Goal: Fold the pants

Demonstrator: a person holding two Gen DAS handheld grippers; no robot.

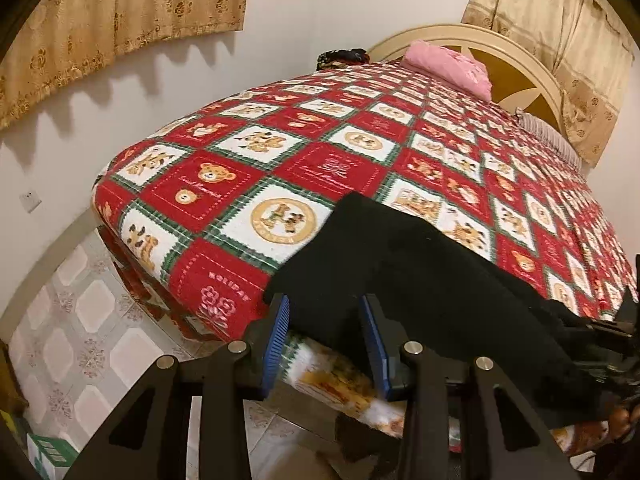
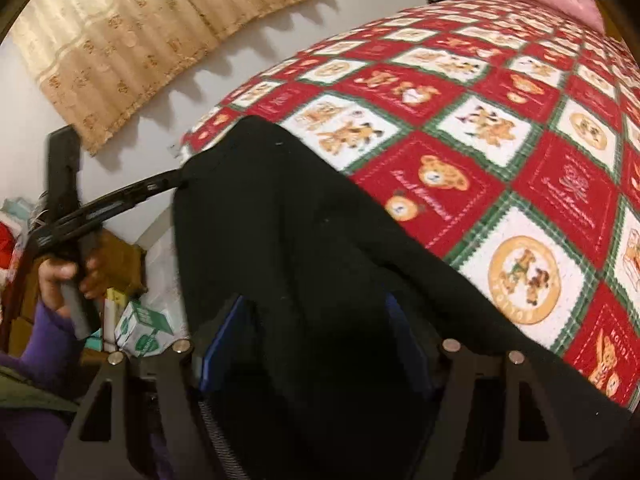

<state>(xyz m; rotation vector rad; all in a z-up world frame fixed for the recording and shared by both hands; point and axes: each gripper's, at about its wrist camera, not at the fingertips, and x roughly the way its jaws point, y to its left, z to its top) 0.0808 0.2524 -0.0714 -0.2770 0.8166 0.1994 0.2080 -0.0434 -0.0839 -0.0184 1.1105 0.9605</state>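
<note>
Black pants (image 1: 400, 264) lie folded along the near edge of a bed with a red, white and green teddy-bear blanket (image 1: 280, 160). My left gripper (image 1: 326, 312) is at the pants' left end with its blue pads (image 1: 280, 332) spread apart, the black fabric lying between and over the tips. In the right wrist view the pants (image 2: 300, 240) fill the middle and drape over my right gripper (image 2: 316, 320); its blue pads (image 2: 224, 328) stand apart with cloth between them. The left gripper (image 2: 176, 178) also shows there, touching the pants' far corner.
A pink pillow (image 1: 452, 66) and a cream headboard (image 1: 520, 76) are at the bed's far end. Tiled floor (image 1: 80, 320) lies left of the bed, with a green and white box (image 2: 144, 326) on it. Gold curtains (image 1: 120, 20) hang on the wall.
</note>
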